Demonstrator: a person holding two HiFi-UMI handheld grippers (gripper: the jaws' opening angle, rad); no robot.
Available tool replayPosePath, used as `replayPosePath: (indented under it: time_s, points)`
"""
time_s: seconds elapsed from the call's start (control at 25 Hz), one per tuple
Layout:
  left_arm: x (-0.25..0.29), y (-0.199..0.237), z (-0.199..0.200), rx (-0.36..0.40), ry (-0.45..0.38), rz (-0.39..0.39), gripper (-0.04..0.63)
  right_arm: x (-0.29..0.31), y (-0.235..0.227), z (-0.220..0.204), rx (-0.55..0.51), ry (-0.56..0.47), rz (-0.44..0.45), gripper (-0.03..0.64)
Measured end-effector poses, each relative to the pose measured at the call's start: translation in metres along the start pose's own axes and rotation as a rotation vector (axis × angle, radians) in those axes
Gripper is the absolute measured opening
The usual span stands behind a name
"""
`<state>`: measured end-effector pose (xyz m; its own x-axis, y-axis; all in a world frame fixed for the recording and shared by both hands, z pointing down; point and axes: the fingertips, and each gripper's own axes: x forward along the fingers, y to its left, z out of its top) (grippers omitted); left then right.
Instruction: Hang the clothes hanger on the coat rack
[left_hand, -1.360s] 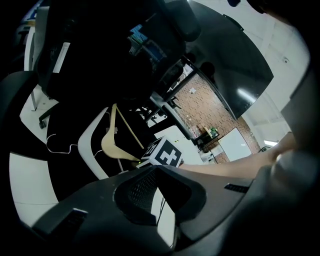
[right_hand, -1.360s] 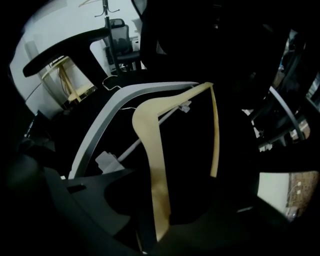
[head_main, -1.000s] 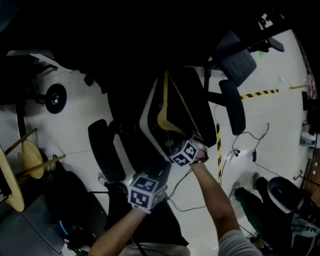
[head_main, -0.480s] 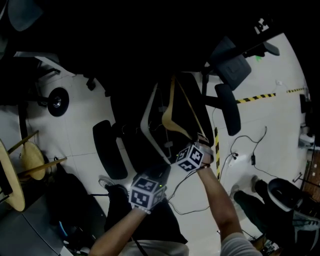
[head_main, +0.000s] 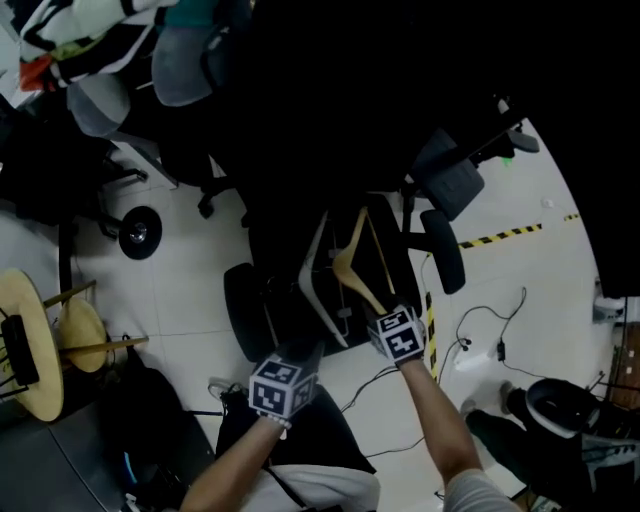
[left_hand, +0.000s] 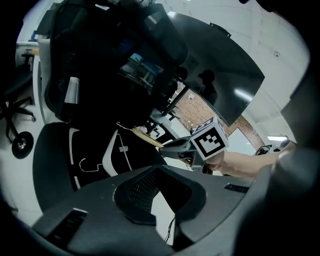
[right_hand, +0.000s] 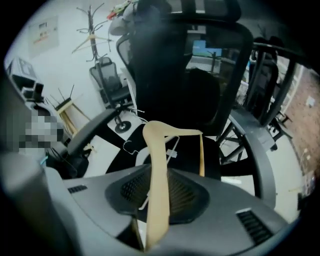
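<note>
- step in hand, as i judge it: the pick-up is done and the carry comes next. the wooden hanger (right_hand: 156, 165) is gripped but nowhere near a hook.
- my right gripper (right_hand: 151, 227) has its jaws drawn narrow onto one arm of the hanger. the pads press on the wood, and the rest of the hanger sticks out ahead of the jaws.
- the hanger sits over the seat of the black office chair (right_hand: 200, 85), its shoulder towards the backrest. i cannot tell whether its far end touches the seat.
- my left gripper (left_hand: 162, 207) has its jaws apart with nothing between them, only bare floor showing through the gap.
- the next move calls for turning away from the chair towards the coat rack (right_hand: 91, 35). i take that to be the branching stand by the far wall, well apart from here.
- on the way the hanger must clear the backrest and armrests. at the rack, its hook has to come round to face a branch.
- the grip is out on one arm, so the hanger may pivot in the jaws. i judge a slow swing wise, with the left gripper free to steady it.
- pose: in the head view my right forearm reaches in from the lower right and that gripper tips steeply down at the seat. my left gripper is just beside it on the left, tilted down less steeply, and the two are near but not touching.
</note>
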<state>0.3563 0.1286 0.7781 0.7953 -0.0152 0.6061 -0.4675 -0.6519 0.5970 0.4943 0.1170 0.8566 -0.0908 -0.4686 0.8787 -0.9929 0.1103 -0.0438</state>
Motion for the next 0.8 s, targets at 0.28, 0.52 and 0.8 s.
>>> replayPosePath:
  time_s: [0.28, 0.52, 0.8]
  points:
    - [-0.07, 0.018, 0.033, 0.027, -0.101, 0.052, -0.011, -0.075, 0.053, 0.057, 0.165, -0.151, 0.115, 0.11]
    - [-0.142, 0.034, 0.06, 0.079, -0.183, 0.087, -0.011, -0.139, 0.121, 0.107, 0.2, -0.256, 0.223, 0.11]
    - [-0.262, 0.062, 0.094, 0.127, -0.34, 0.13, -0.011, -0.195, 0.23, 0.167, 0.249, -0.376, 0.412, 0.11]
